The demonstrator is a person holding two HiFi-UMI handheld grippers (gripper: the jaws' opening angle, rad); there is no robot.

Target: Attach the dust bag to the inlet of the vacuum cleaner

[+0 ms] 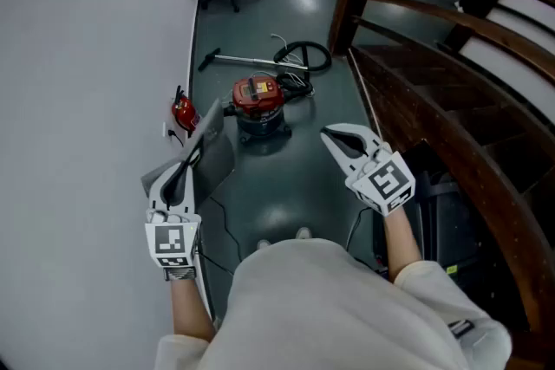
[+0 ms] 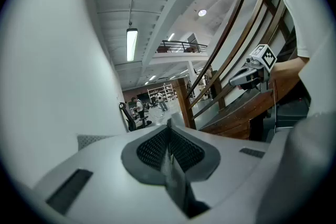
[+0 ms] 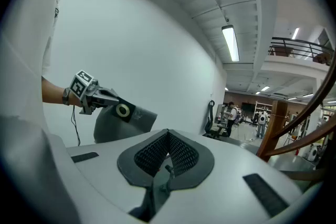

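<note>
Your left tongs are clamped on the grey bag, holding it up beside the wall. Your right tongs are closed on nothing, well apart from the bag. The red vacuum stands on the floor ahead, beyond both tongs.
</note>
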